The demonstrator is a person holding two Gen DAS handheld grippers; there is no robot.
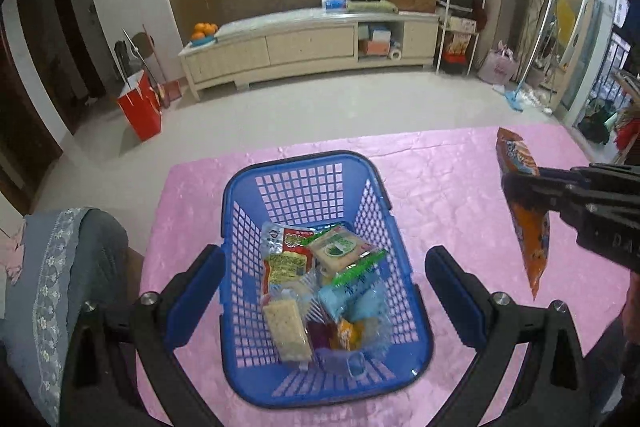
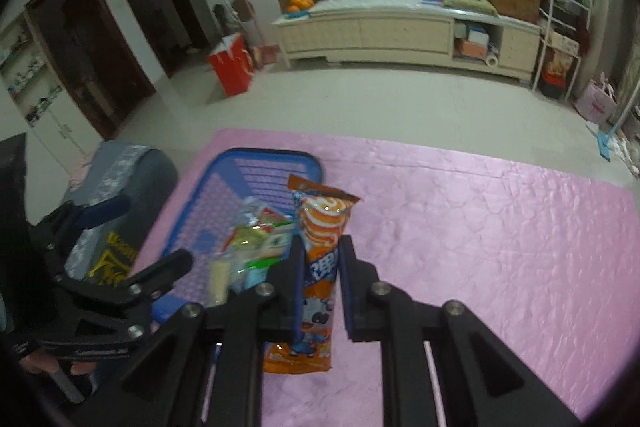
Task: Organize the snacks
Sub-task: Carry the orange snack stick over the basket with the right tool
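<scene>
On the pink tablecloth [image 1: 440, 187] stands a blue basket [image 1: 240, 183] holding a jumble of packets — a cracker pack [image 1: 289, 331], a green-labelled pack [image 1: 338, 251] and others lying across one another. From the left wrist view the left gripper [image 1: 324, 267] straddles the basket with its jaws spread wide, one blue-padded finger outside each long wall, gripping nothing. That view catches the right gripper [image 1: 524, 183] only from the side, off to the right of the basket, with an orange snack packet [image 1: 528, 223] hanging lengthwise through it above the cloth. The right wrist view shows what the side view cannot: the right gripper's [image 2: 322, 255] two fingers pressed against the packet's [image 2: 324, 223] flanks near its middle, its sealed top end pointing away. Here the basket [image 2: 224, 163] lies left of the packet, and the left gripper [image 2: 152, 239] is seen open, one finger outside the basket's far wall, beside a grey chair [image 2: 132, 171].
</scene>
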